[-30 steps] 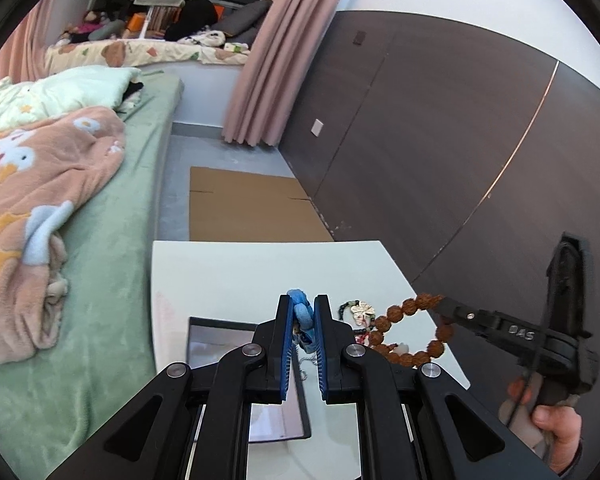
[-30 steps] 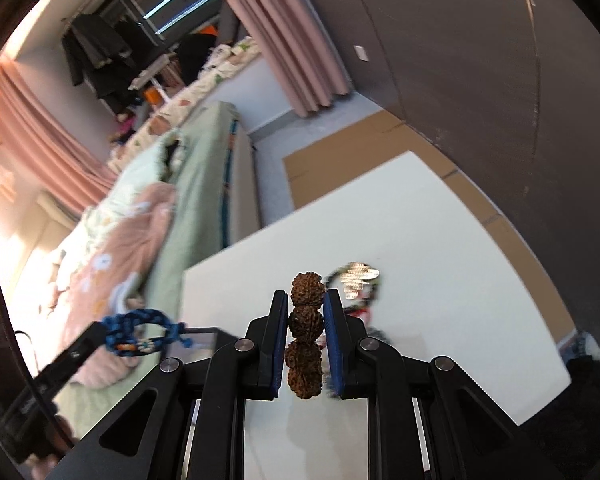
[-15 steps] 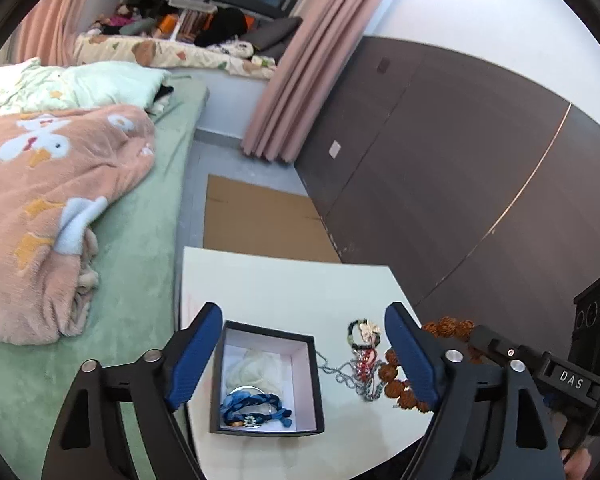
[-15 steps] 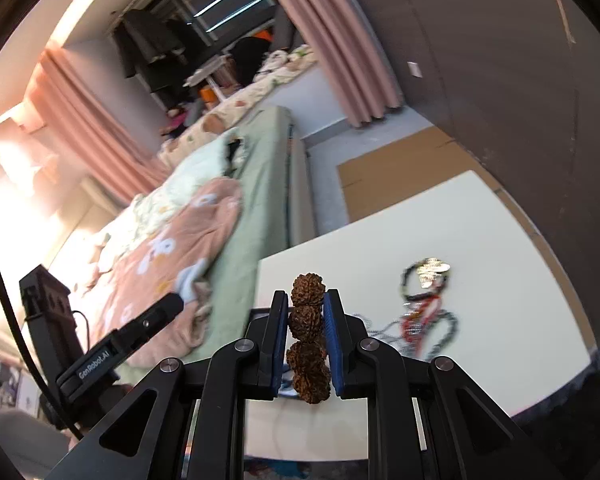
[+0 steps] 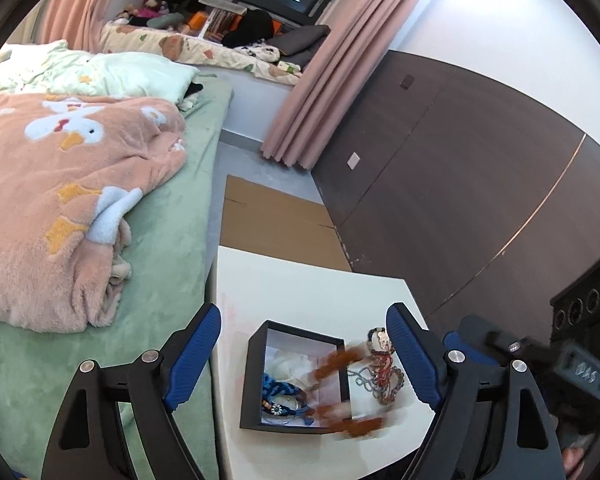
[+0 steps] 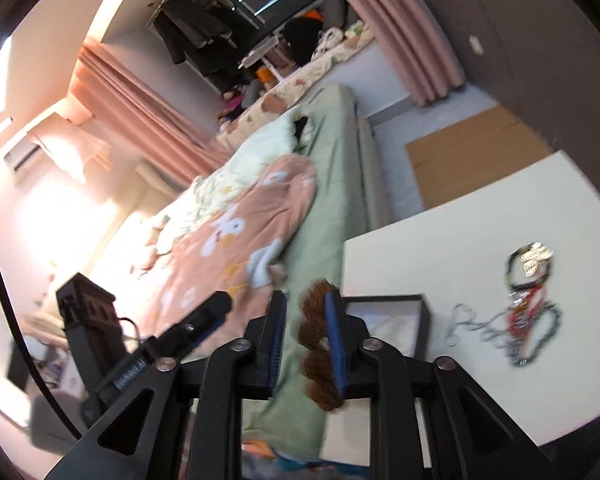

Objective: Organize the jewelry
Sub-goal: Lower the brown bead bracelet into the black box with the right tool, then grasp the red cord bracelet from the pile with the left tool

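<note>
A black jewelry box (image 5: 256, 380) sits on the white table (image 5: 300, 288) and holds a blue braided bracelet (image 5: 278, 390). My left gripper (image 5: 302, 356) is open and empty above the box. A brown bead bracelet (image 5: 340, 392) is blurred over the box's right edge. In the right wrist view my right gripper (image 6: 306, 340) has its jaws slightly apart, with the brown beads (image 6: 318, 348) against the right pad. The box corner (image 6: 422, 320) lies just beyond it. A tangle of necklaces and bracelets (image 5: 380, 368) lies right of the box, and shows in the right wrist view (image 6: 520, 320).
A bed with a green cover (image 5: 160, 248) and a peach blanket (image 5: 60, 184) borders the table's left side. A dark panelled wall (image 5: 460, 184) runs along the right. Flat cardboard (image 5: 272, 220) lies on the floor beyond the table.
My left gripper opened and dropped the blue bracelet into the box, then lifted. My right gripper carried the brown beads left over the box, and its jaws have parted.
</note>
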Available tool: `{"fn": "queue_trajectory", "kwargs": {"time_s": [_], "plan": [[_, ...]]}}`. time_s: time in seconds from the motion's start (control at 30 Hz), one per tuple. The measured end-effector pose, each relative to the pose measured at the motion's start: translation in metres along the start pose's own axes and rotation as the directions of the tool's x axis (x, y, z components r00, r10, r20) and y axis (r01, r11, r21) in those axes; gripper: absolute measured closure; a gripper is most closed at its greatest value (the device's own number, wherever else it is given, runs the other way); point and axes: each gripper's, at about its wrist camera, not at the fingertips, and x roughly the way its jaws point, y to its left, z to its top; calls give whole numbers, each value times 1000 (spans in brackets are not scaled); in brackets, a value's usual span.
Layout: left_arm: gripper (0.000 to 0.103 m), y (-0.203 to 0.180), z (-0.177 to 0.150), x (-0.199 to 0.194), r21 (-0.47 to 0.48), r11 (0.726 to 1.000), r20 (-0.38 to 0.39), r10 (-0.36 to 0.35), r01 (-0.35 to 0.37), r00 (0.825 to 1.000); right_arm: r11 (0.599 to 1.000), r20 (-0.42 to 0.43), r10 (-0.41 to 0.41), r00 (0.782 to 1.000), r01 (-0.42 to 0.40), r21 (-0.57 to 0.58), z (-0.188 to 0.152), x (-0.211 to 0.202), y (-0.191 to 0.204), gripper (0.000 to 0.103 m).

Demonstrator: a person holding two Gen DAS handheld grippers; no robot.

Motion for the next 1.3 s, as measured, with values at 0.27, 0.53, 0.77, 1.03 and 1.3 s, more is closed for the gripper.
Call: {"fn": "queue_trajectory", "kwargs": {"time_s": [0.27, 0.53, 0.77, 1.03, 1.3], "plan": [[18, -9, 0, 0, 35, 999, 8, -11, 11, 1000, 989, 80, -151, 985, 150, 15, 2, -26, -21, 27], [18, -28, -3, 10, 60, 997, -7, -42, 43, 999, 979, 98, -202, 974, 202, 12, 7, -53, -38, 26], [18, -47, -8, 24, 83, 995, -27, -58, 60, 998, 976, 114, -215, 970, 210, 51, 11, -67, -60, 16], [18, -77, -20, 51, 142, 987, -76, -68, 78, 995, 959, 90, -250, 964, 234, 159, 14, -61, -113, 15], [26, -106, -39, 85, 229, 970, -149, -53, 86, 987, 945, 80, -300, 951, 285, 159, 21, -76, -139, 15]]}}
